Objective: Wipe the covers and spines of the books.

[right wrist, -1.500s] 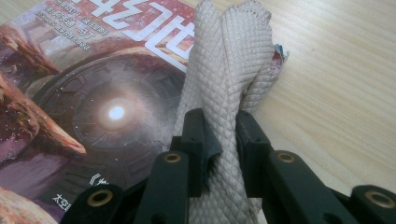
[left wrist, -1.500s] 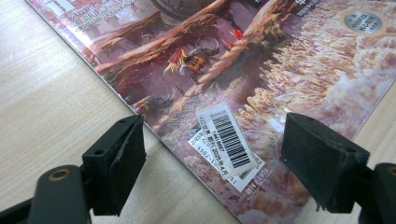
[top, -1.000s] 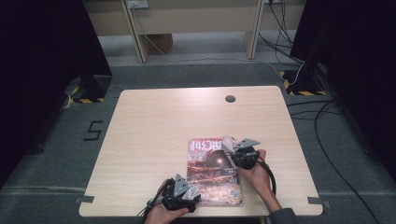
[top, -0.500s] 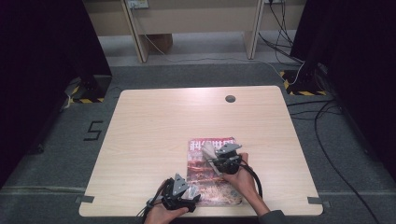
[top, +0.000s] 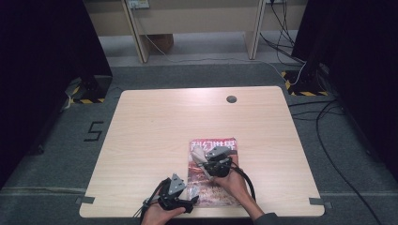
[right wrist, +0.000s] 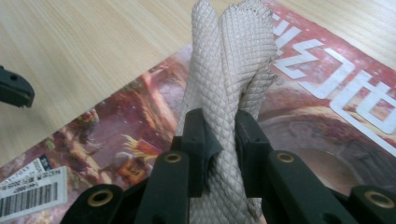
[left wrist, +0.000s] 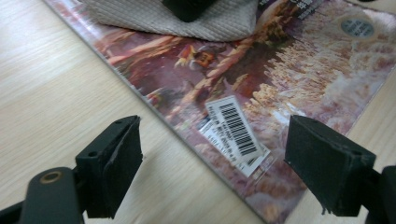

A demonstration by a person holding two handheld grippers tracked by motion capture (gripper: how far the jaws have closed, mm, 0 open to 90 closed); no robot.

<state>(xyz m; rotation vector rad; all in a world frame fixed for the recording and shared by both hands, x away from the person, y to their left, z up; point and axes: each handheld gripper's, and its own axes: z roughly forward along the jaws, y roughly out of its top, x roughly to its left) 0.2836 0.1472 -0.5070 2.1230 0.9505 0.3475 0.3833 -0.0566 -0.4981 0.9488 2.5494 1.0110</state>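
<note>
On magazine, cloth lengthwise forward

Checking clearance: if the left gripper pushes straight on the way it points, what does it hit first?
Probably the magazine: its barcode corner lies between the open left gripper jaws. Farther along is the grey cloth held by the right gripper. Depth is hard to judge.

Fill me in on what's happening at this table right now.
A person is working a magazine lying on the wooden table with two handheld grippers. The right gripper is clamped on a folded beige cloth, holding it over the magazine's cover as if wiping it. The left gripper sits at the magazine's near corner by the barcode sticker, its jaws standing wide open with nothing gripped.
</note>
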